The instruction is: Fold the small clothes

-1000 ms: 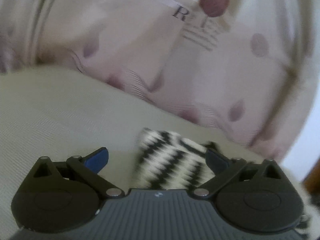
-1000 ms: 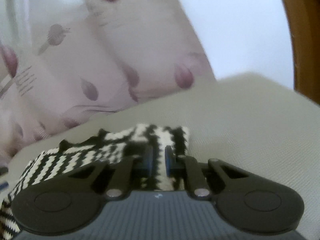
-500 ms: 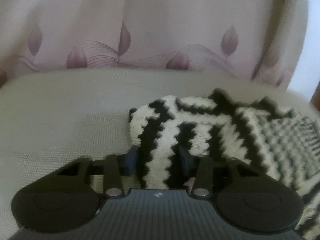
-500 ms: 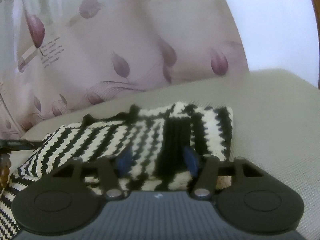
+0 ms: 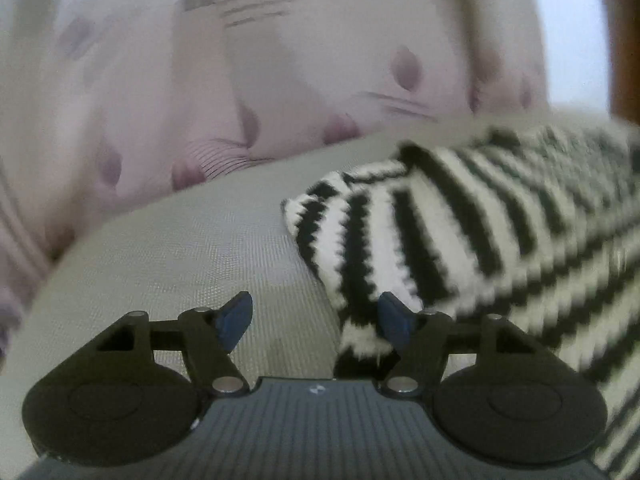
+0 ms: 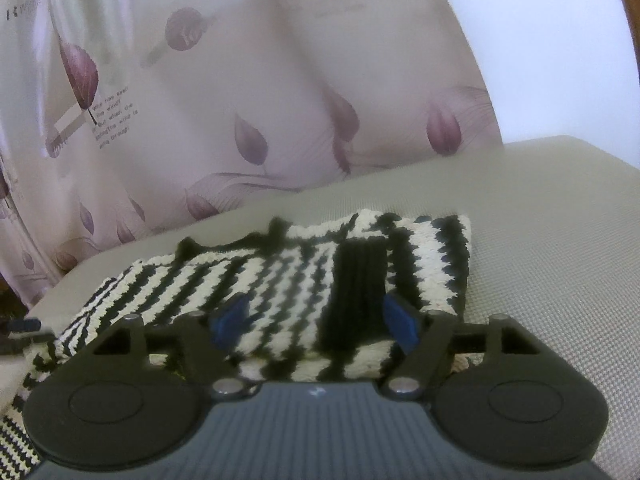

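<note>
Since the earlier frames both grippers had let go of the striped knit, their jaws just opening. In the left wrist view, the left gripper (image 5: 316,322) stood open, the knit (image 5: 420,240) lying on the grey cushion (image 5: 180,248), its near corner beside the right finger. In the right wrist view, the right gripper (image 6: 316,320) gaped open over the folded knit (image 6: 320,280), the curtain (image 6: 240,100) beyond.

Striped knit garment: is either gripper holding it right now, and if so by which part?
Neither. The left gripper and right gripper have just been opening; both stand open over the striped knit garment, pads not pressing it.
</note>
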{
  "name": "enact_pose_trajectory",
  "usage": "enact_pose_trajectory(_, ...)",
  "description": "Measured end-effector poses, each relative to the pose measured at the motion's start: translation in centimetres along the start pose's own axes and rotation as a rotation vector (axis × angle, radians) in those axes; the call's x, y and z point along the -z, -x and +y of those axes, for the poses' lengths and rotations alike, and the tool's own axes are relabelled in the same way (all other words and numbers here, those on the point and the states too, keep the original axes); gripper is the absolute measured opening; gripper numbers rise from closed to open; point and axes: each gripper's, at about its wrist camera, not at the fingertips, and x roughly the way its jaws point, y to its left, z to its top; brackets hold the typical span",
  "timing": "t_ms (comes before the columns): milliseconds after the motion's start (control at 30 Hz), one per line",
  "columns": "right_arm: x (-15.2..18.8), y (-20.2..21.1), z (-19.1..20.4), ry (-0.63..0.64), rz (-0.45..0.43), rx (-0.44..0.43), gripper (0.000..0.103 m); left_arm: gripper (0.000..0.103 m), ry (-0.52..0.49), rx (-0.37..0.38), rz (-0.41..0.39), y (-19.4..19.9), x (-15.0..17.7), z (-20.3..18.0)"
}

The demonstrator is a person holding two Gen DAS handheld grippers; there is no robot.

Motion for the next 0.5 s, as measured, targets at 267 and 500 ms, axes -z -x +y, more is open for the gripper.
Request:
enact_pose_trajectory(267,-0.1,0.1,-1.0,-0.066,-0.010,-0.002,0.080,0.073,-0.132,0.069,-0.065,0.2,0.0,-2.3)
enact_pose_trajectory(500,0.0,0.1,-0.9,-0.049,-0.011,0.004,0.087,0.068,-0.217,0.085,-0.095,0.3,1.4,-3.3)
